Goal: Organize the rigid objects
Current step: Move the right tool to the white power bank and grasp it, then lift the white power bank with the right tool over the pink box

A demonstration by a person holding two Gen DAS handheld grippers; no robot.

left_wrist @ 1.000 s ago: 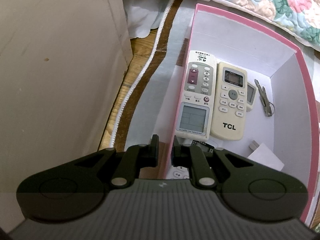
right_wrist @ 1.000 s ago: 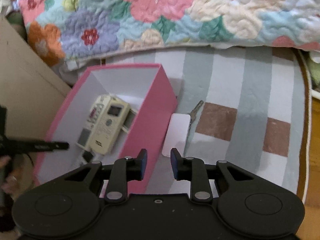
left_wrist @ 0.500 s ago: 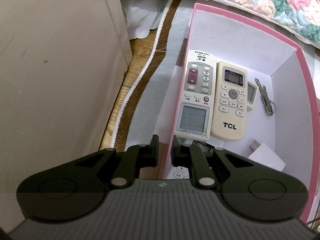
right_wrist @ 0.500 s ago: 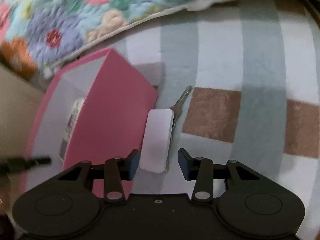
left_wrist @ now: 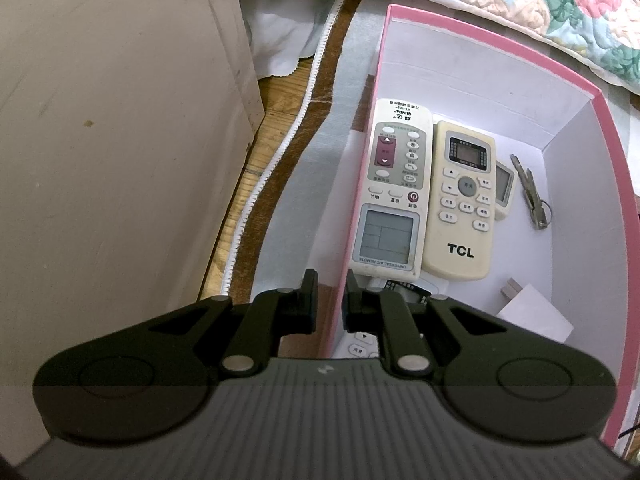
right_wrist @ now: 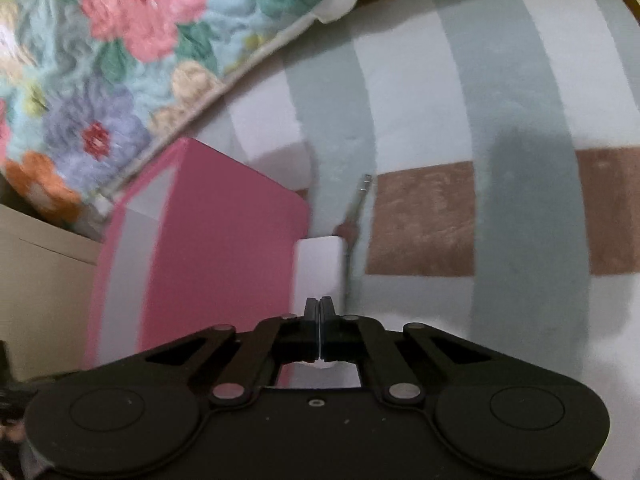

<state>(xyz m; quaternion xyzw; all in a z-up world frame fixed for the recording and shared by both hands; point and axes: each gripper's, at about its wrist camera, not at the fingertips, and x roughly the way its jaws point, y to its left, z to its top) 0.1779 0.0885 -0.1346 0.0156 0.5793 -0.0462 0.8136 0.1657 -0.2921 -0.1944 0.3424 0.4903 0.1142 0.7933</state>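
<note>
A pink box (left_wrist: 592,92) with white inside holds a grey-white universal remote (left_wrist: 394,188), a cream TCL remote (left_wrist: 460,208), a small display unit (left_wrist: 505,188), keys (left_wrist: 530,196) and a white charger block (left_wrist: 536,312). My left gripper (left_wrist: 332,300) is shut on the box's left wall (left_wrist: 360,184). In the right wrist view the box (right_wrist: 216,240) stands on the left. A flat white card-like object (right_wrist: 320,268) lies on the rug beside it, with a key (right_wrist: 358,200) behind. My right gripper (right_wrist: 319,330) has its fingers pressed together just above the white object's near end.
A striped grey, white and brown rug (right_wrist: 500,200) covers the floor. A floral quilt (right_wrist: 112,48) hangs at the back. A beige cabinet side (left_wrist: 112,140) stands left of the box, with wood floor (left_wrist: 276,96) and white rug trim between.
My right gripper moved forward and down over the white object and its jaws went from wide open to pressed together. The left gripper and the box stayed put.
</note>
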